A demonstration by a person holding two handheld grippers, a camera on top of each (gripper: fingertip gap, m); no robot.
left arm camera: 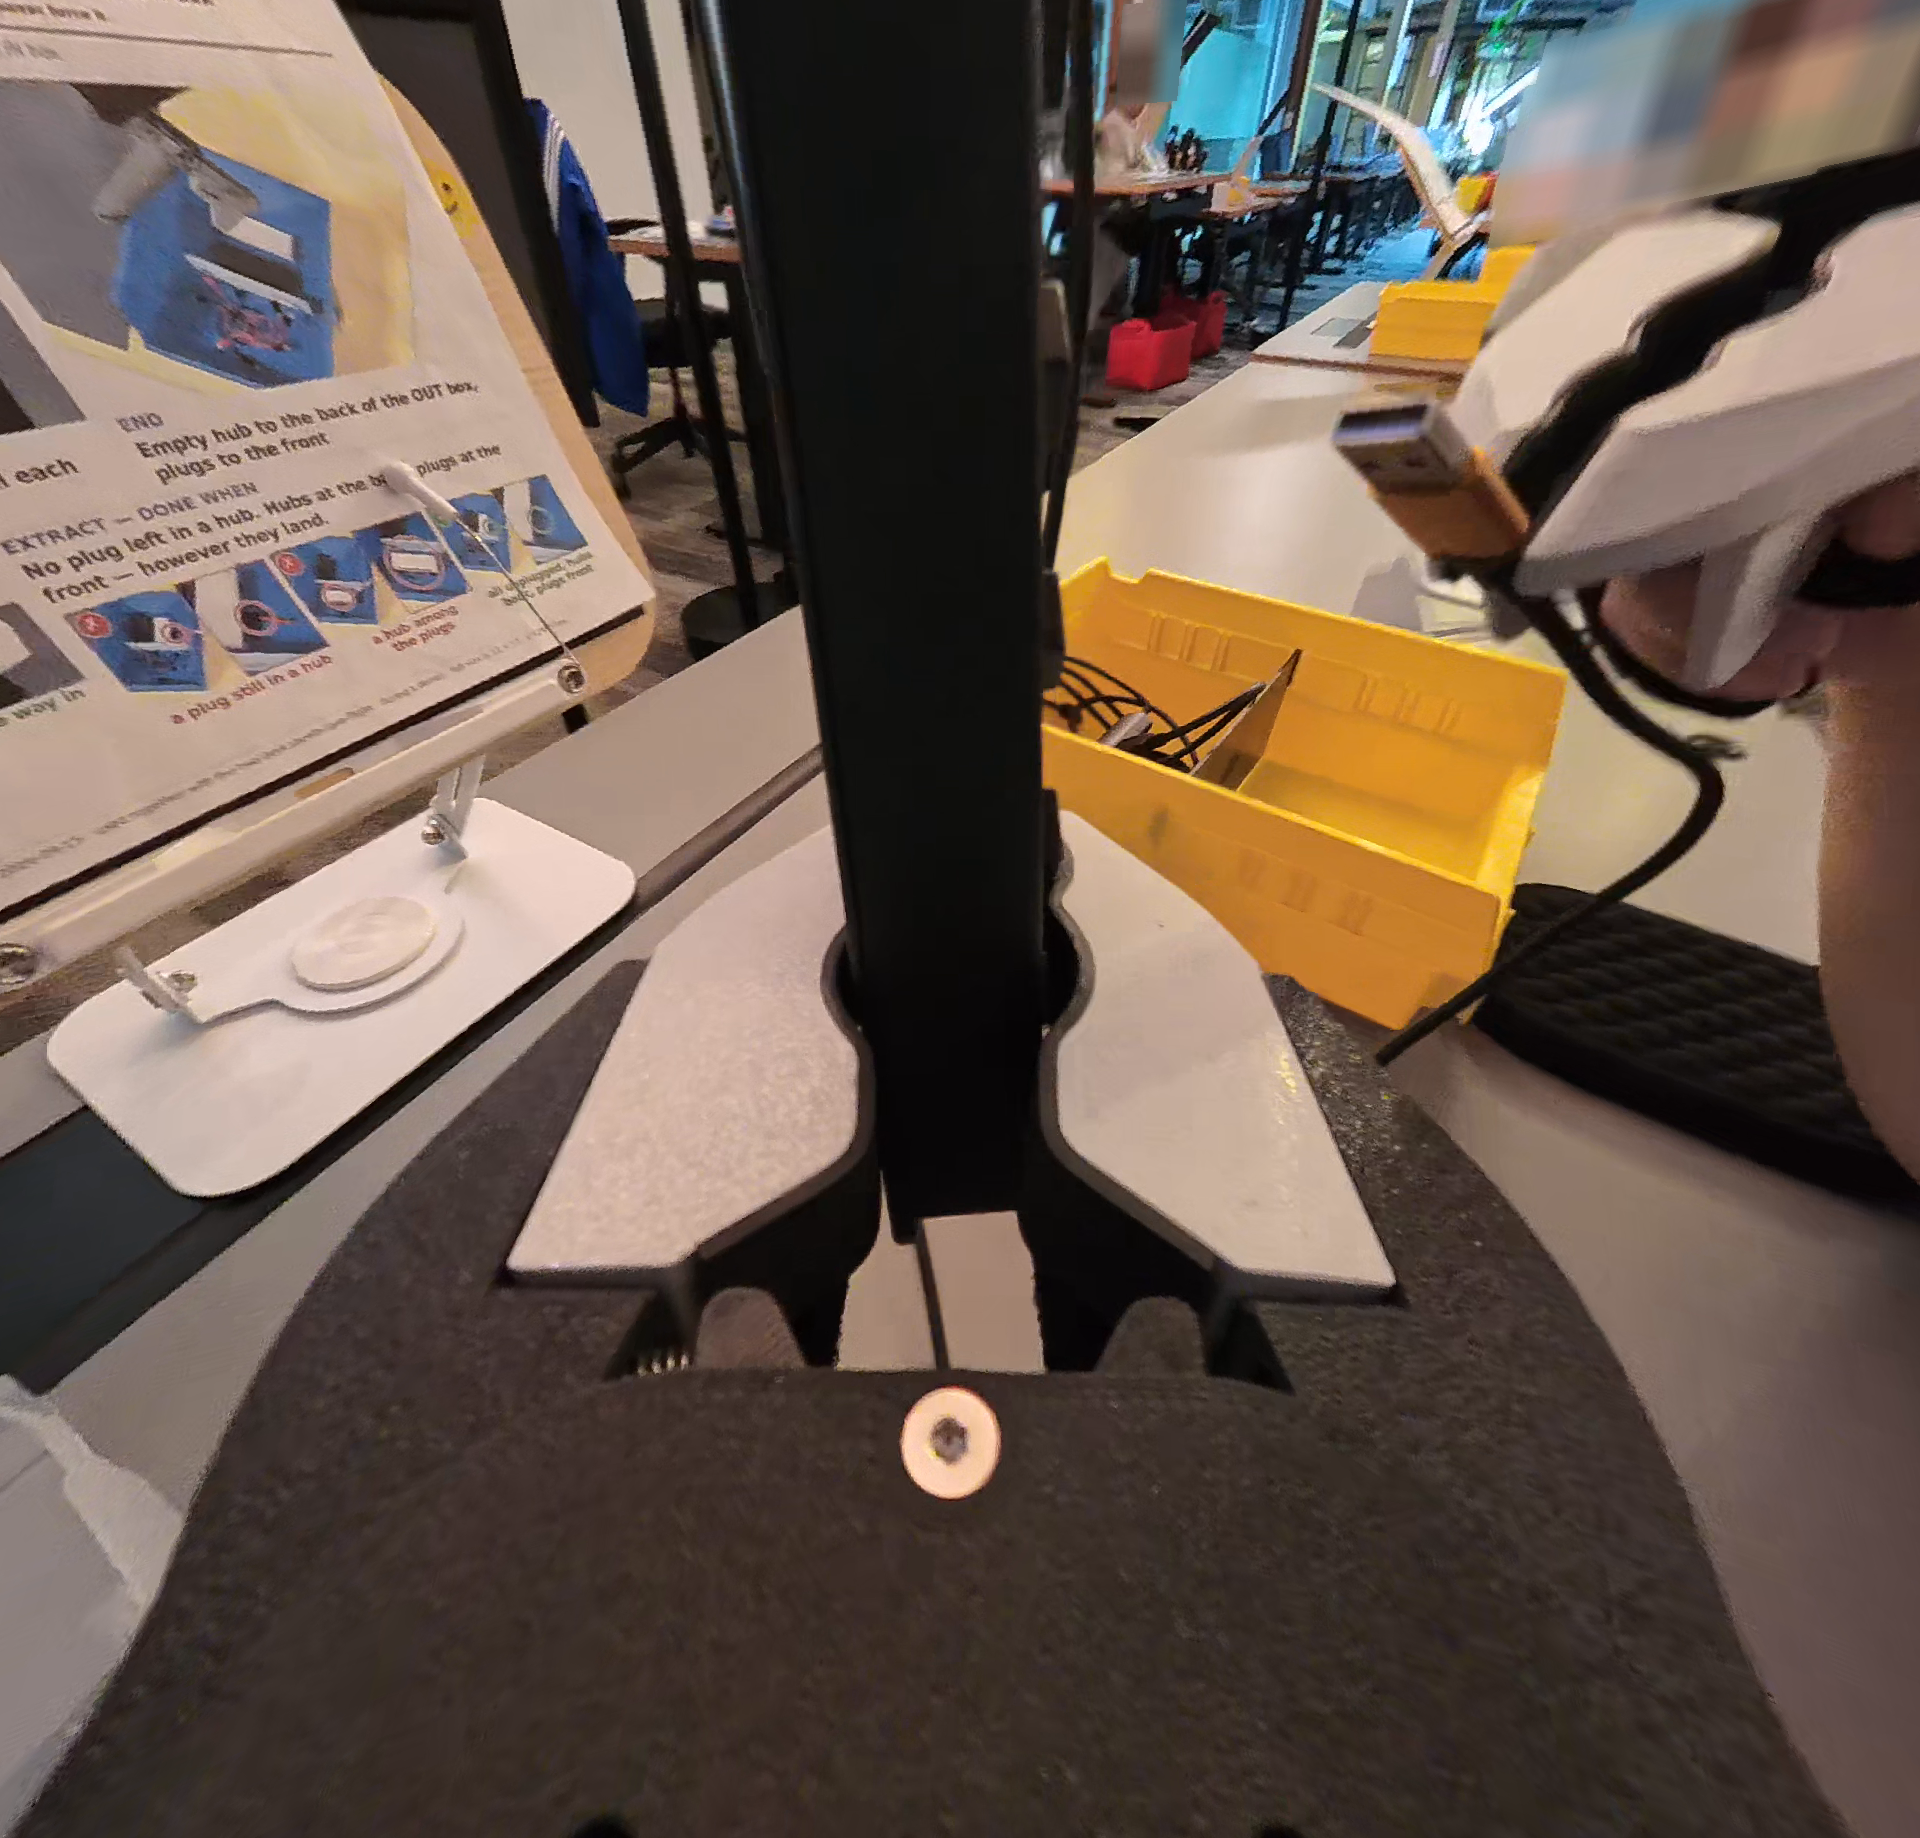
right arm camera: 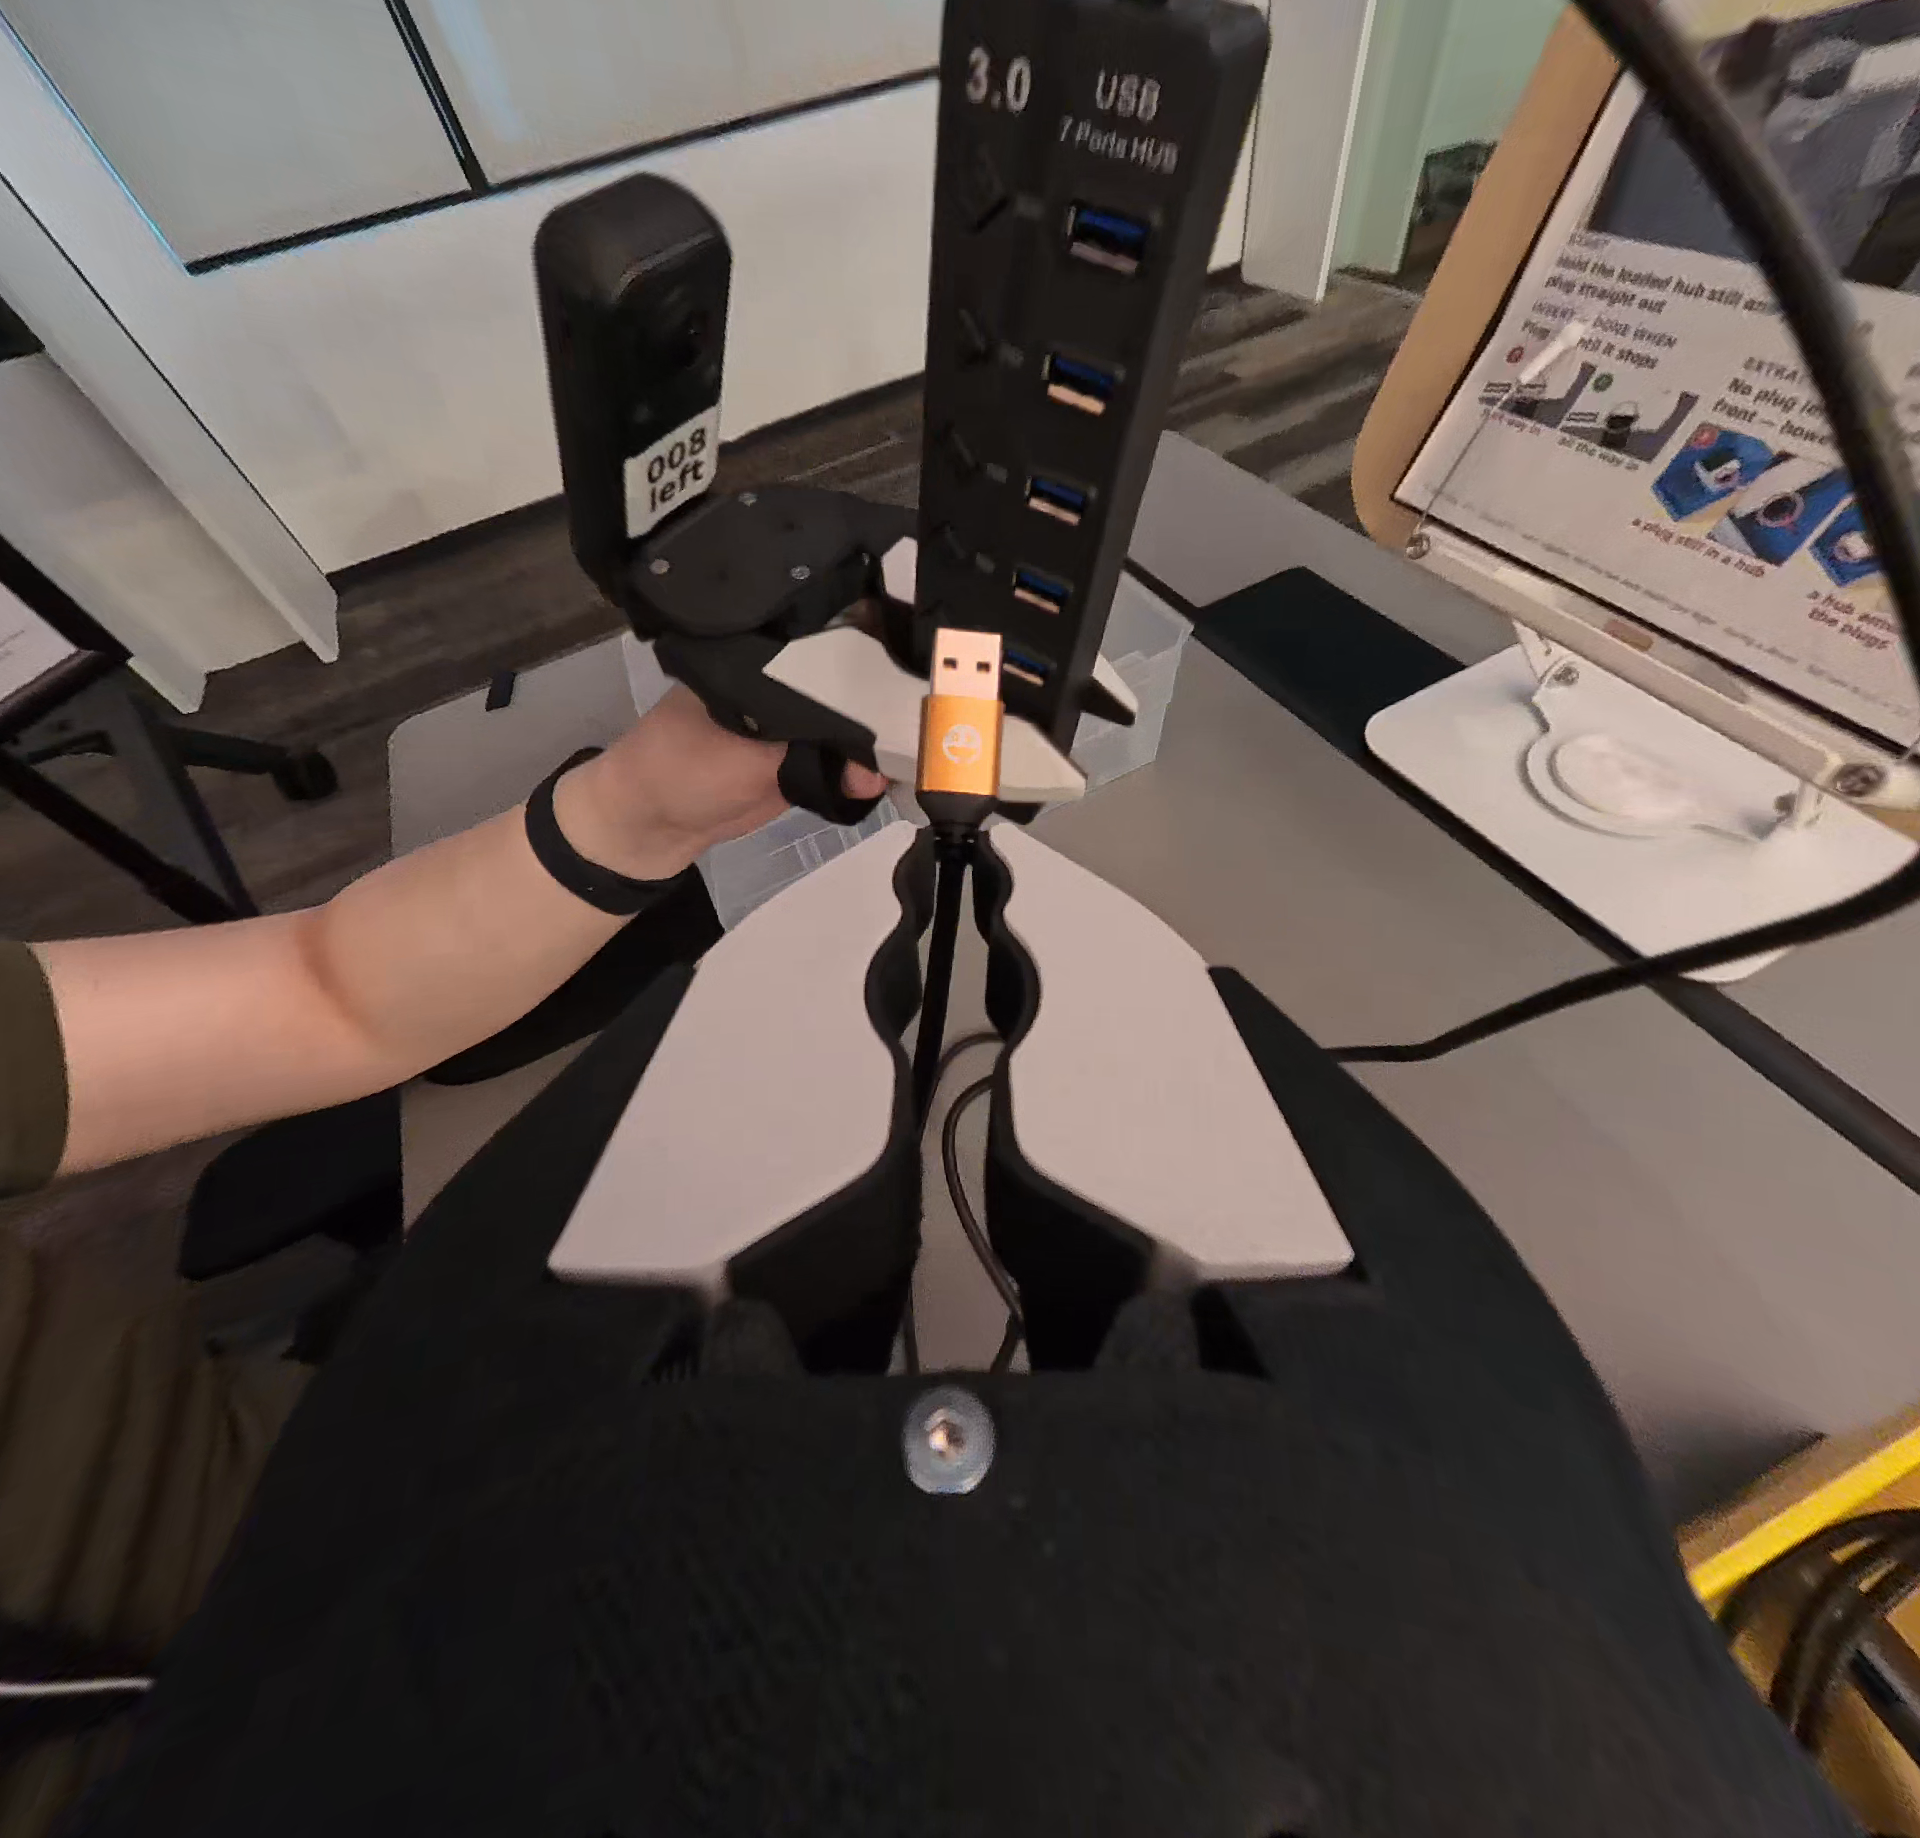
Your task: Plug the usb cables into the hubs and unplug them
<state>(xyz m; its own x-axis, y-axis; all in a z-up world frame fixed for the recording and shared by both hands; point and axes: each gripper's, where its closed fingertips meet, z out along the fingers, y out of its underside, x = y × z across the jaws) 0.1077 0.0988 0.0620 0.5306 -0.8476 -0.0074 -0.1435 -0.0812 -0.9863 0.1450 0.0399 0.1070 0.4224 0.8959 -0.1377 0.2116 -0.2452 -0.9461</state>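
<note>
While left tongs point(right arm camera: 997, 708) clamp the hub point(right arm camera: 1081, 334) and right tongs point(right arm camera: 951, 853) pinch the plug point(right arm camera: 961, 708), its 12 o'clock aim risks jamming beside a port.

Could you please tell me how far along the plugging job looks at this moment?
Done: both grasps. The left gripper holds the hub upright; the right gripper is shut on the orange plug. In hand: the plug is aimed at the hub but not yet inserted. Left: all visible ports are empty, and more cables wait in the yellow bin.
</note>
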